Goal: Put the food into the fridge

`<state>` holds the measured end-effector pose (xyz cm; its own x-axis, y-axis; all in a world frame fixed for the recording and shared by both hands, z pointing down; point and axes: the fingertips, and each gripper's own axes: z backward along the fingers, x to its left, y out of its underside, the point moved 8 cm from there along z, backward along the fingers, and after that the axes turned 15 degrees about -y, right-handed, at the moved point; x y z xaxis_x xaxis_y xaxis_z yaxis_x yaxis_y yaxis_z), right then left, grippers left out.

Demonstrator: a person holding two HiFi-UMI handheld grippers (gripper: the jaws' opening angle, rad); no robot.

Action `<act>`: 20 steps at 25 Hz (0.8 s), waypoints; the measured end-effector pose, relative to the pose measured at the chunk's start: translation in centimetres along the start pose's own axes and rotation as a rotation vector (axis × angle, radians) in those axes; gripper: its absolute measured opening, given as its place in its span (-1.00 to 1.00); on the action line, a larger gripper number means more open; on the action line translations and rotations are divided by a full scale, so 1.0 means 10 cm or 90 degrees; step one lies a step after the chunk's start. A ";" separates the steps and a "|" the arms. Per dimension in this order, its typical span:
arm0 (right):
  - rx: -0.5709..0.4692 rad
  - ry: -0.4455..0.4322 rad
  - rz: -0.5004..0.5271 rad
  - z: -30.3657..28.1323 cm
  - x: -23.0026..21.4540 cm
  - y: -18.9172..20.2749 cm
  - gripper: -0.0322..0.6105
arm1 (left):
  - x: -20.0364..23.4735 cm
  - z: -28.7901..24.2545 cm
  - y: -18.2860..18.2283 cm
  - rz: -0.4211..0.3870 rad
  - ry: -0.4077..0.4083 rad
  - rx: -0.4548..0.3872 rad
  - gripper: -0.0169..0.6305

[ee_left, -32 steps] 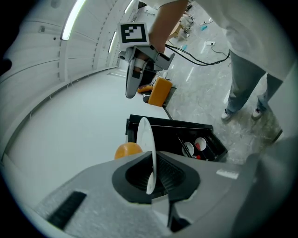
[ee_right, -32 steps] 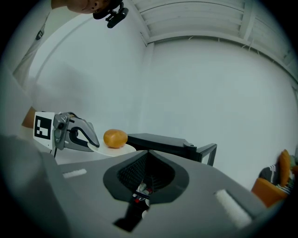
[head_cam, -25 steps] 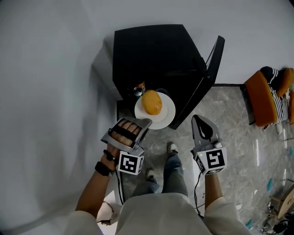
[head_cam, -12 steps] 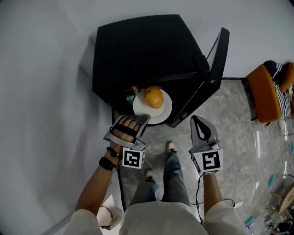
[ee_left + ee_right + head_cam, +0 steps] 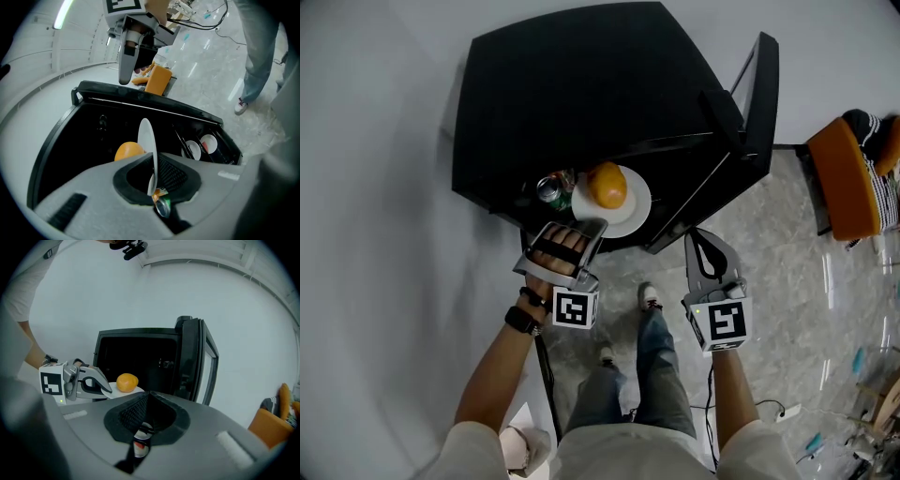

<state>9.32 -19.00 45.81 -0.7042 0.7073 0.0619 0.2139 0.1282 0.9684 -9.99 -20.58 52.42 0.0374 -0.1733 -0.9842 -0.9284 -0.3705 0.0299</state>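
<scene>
My left gripper [image 5: 586, 227] is shut on the rim of a white plate [image 5: 630, 208] that carries an orange fruit [image 5: 607, 185]. The plate hangs level at the open front of the black fridge [image 5: 581, 94]. In the left gripper view the plate [image 5: 146, 140] stands edge-on between the pads, with the fruit [image 5: 128, 151] to its left against the dark fridge interior. My right gripper [image 5: 703, 242] is shut and holds nothing, right of the plate and beside the open fridge door [image 5: 755, 103]. The right gripper view shows the fruit [image 5: 127, 382] on the plate in the left gripper [image 5: 105, 387].
A green can [image 5: 549, 188] sits just left of the plate at the fridge opening. Two cans [image 5: 200, 146] stand in the door shelf. An orange chair [image 5: 848, 183] is at the right on the marble floor [image 5: 787, 281]. My feet are right behind the grippers.
Both grippers have come lower and closer to the fridge. The plate with the fruit has moved to the fridge's open front, still held. The right gripper stays shut.
</scene>
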 end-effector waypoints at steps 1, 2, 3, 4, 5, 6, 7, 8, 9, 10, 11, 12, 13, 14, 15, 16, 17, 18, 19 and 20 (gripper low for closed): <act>0.001 0.003 -0.002 -0.02 -0.01 0.05 -0.88 | -0.08 -0.04 0.00 0.006 0.003 0.000 -0.88; 0.002 0.006 -0.004 -0.03 -0.02 0.09 -0.88 | -0.15 -0.09 0.00 0.013 0.004 0.001 -0.88; 0.002 0.010 -0.006 -0.04 -0.03 0.14 -0.88 | -0.23 -0.13 0.00 0.019 0.004 0.004 -0.88; 0.001 0.014 -0.005 -0.06 -0.04 0.18 -0.88 | -0.31 -0.18 0.01 0.021 0.003 0.008 -0.88; -0.002 0.016 -0.003 -0.07 -0.06 0.22 -0.88 | -0.40 -0.22 0.02 0.020 0.001 0.013 -0.88; -0.004 0.018 0.001 -0.08 -0.07 0.27 -0.88 | -0.47 -0.26 0.03 0.018 0.001 0.016 -0.88; -0.001 0.019 0.003 -0.09 -0.09 0.32 -0.88 | -0.55 -0.30 0.04 0.015 0.004 0.019 -0.88; 0.007 0.019 0.002 -0.09 -0.10 0.38 -0.88 | -0.62 -0.34 0.05 0.012 0.007 0.019 -0.88; 0.011 0.020 0.001 -0.09 -0.12 0.44 -0.88 | -0.69 -0.38 0.05 0.008 0.009 0.017 -0.88; 0.011 0.020 0.001 -0.10 -0.14 0.48 -0.88 | -0.75 -0.42 0.06 0.004 0.010 0.014 -0.88; 0.012 0.021 0.000 -0.11 -0.15 0.53 -0.88 | -0.81 -0.46 0.07 0.000 0.009 0.010 -0.88; 0.015 0.022 -0.004 -0.11 -0.16 0.57 -0.88 | -0.86 -0.49 0.09 -0.004 0.008 0.008 -0.88; 0.019 0.024 -0.008 -0.12 -0.16 0.61 -0.88 | -0.90 -0.52 0.10 -0.004 0.009 0.007 -0.88; 0.021 0.026 -0.013 -0.13 -0.16 0.65 -0.88 | -0.93 -0.54 0.10 0.000 0.010 0.007 -0.88; 0.021 0.026 -0.016 -0.14 -0.16 0.68 -0.88 | -0.96 -0.57 0.11 0.003 0.010 0.005 -0.88; 0.021 0.026 -0.019 -0.16 -0.15 0.69 -0.88 | -0.99 -0.59 0.11 0.002 0.010 0.004 -0.88; 0.025 0.024 -0.021 -0.18 -0.14 0.71 -0.88 | -1.02 -0.62 0.11 0.000 0.013 0.003 -0.88; 0.029 0.022 -0.023 -0.19 -0.12 0.73 -0.88 | -1.04 -0.64 0.11 -0.002 0.017 0.001 -0.88; 0.030 0.021 -0.024 -0.21 -0.11 0.75 -0.88 | -1.07 -0.66 0.10 -0.001 0.021 -0.001 -0.88; 0.025 0.021 -0.025 -0.23 -0.10 0.75 -0.88 | -1.09 -0.67 0.09 0.003 0.025 -0.003 -0.88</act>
<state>10.09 -20.33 53.54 -0.7342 0.6781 0.0323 0.2110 0.1826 0.9603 -8.74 -25.18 64.32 0.0481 -0.2100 -0.9765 -0.9266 -0.3744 0.0349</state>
